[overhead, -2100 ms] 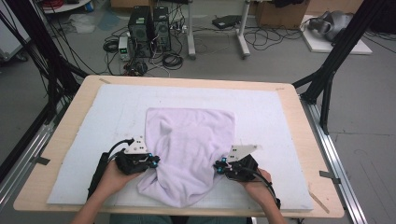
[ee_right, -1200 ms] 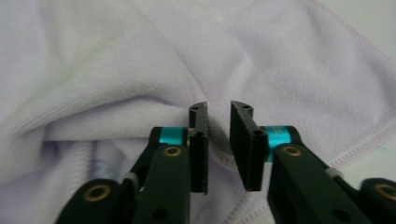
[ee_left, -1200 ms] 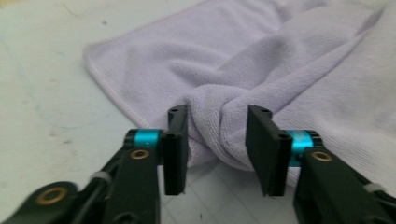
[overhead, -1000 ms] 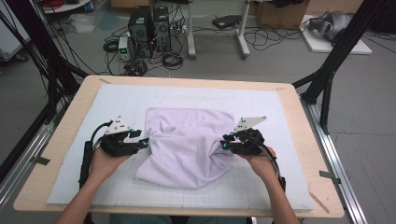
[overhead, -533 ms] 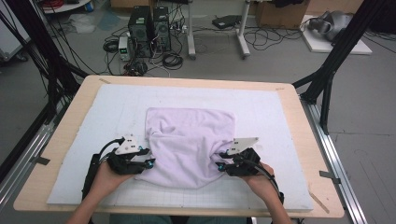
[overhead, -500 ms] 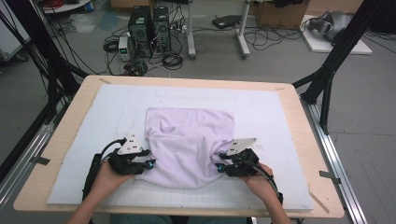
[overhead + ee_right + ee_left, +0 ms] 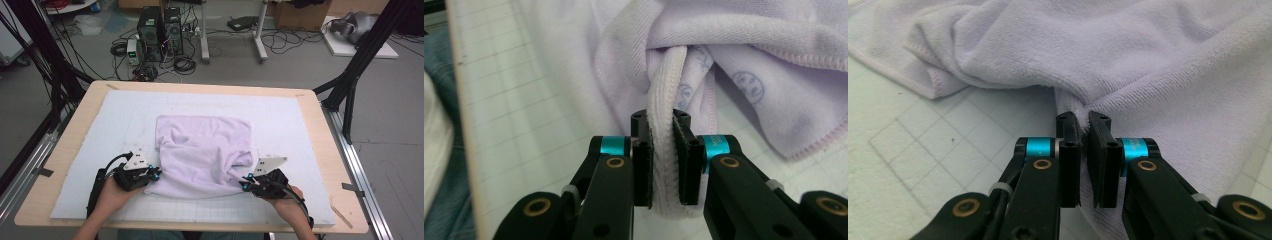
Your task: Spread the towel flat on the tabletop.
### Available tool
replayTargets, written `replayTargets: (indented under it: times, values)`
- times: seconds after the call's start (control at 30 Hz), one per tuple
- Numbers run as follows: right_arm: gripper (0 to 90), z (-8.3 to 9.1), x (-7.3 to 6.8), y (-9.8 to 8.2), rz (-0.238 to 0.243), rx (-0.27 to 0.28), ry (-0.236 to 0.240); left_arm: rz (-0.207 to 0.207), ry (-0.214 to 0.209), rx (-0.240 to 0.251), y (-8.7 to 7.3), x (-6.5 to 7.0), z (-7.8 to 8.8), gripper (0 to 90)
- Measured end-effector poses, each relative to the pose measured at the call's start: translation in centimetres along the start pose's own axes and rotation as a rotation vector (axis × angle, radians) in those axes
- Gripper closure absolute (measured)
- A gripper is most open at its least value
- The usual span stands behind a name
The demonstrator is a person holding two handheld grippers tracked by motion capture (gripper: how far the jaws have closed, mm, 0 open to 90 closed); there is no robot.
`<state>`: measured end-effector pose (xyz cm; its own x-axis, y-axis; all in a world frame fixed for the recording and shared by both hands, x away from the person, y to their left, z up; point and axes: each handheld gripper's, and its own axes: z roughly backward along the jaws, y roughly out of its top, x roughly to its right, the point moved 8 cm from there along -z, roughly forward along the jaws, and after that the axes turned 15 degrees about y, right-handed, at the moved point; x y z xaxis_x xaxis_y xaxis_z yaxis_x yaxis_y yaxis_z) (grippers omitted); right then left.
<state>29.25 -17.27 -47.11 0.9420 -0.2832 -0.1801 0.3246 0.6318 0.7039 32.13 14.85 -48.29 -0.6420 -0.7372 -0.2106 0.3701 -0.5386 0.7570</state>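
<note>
- The left gripper (image 7: 1083, 150), black with blue bands at its jaws, has just been closing and now pinches a thin fold of the pale lilac terry towel (image 7: 1128, 65) between its pads; in the high view this gripper (image 7: 152, 176) sits at the towel's near left corner.
- The right gripper (image 7: 663, 160) has also just been closing and clamps a thick rolled hem of the same towel (image 7: 774, 55), which bulges up between its jaws; from above, this gripper (image 7: 245, 185) bites the towel's near right corner.
- Just beyond the left gripper the cloth rises in soft rumpled folds, with a stitched edge lying off to its left on the mat.
- Past the right gripper a faint printed face pattern shows on the towel's underside.
- The towel (image 7: 202, 155) lies bunched between the two grippers and stretches away from them across the white gridded mat (image 7: 300, 120).
- The mat covers the pale wooden counter (image 7: 75, 135).
- Farther off, beyond the counter, black computer towers (image 7: 160, 27) and tangled cables stand on the grey floor.
</note>
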Motion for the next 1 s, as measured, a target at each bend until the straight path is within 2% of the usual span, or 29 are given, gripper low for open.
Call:
replayTargets:
  times: [0.13,0.17,0.2,0.27,0.33,0.4,0.47,0.53,0.6,0.63,0.67,0.7,0.77,0.8,0.83,0.9,1.0]
  values:
    - [80.5,0.6,-0.9,-0.7,-0.012,-0.004,0.012,0.026,-0.004,0.015,-0.1,-0.5,0.6,83.6]
    - [77.6,0.5,-1.0,-0.8,-0.019,-0.002,0.024,0.027,-0.008,0.020,0.0,-0.5,0.8,83.3]
    - [70.5,0.5,-0.9,-0.9,-0.023,-0.005,0.021,0.032,-0.010,0.025,0.0,-0.5,0.9,81.9]
    - [64.8,0.8,-0.6,-0.5,-0.029,0.014,0.004,0.048,-0.020,0.046,0.4,-0.4,1.3,72.3]
    - [59.5,1.4,-0.6,0.4,-0.017,0.059,-0.004,0.061,-0.029,0.067,0.8,-0.4,1.9,63.3]
    - [50.5,1.8,-0.6,1.3,0.010,0.088,-0.017,0.061,-0.038,0.089,1.3,-0.3,2.3,58.5]
    - [50.4,1.7,-0.9,2.0,0.047,0.113,0.005,0.048,-0.051,0.092,1.5,0.0,2.4,56.0]
    - [50.9,1.1,-1.1,2.2,0.081,0.101,0.011,0.035,-0.069,0.080,1.3,0.6,2.1,54.4]
    - [50.8,-0.2,-1.2,1.9,0.091,0.062,0.035,0.016,-0.100,0.054,0.9,1.2,1.6,54.3]
    - [50.7,-0.9,-1.2,1.6,0.089,0.047,0.049,0.012,-0.101,0.041,0.7,1.5,1.3,54.4]
    - [50.9,-1.5,-1.2,1.4,0.080,0.039,0.061,0.004,-0.112,0.029,0.4,1.7,1.0,56.3]
    - [52.9,-2.1,-1.1,1.2,0.083,0.024,0.067,-0.013,-0.119,0.019,0.2,1.9,0.8,63.5]
    - [61.0,-3.2,-0.8,0.7,0.083,-0.003,0.071,-0.039,-0.112,-0.009,-0.3,2.2,0.1,75.9]
    - [65.5,-3.6,-0.7,0.5,0.076,-0.011,0.078,-0.035,-0.116,-0.006,-0.3,2.3,0.0,79.7]
    - [70.4,-3.8,-0.6,0.5,0.066,-0.005,0.084,-0.034,-0.114,-0.001,-0.3,2.2,0.0,82.3]
    - [84.0,-3.8,-0.6,0.8,0.094,-0.012,0.073,-0.021,-0.107,0.007,0.0,2.0,0.3,86.8]
    - [85.5,-3.1,-1.0,1.6,0.120,-0.008,0.062,-0.005,-0.090,0.044,0.7,1.5,1.4,87.6]
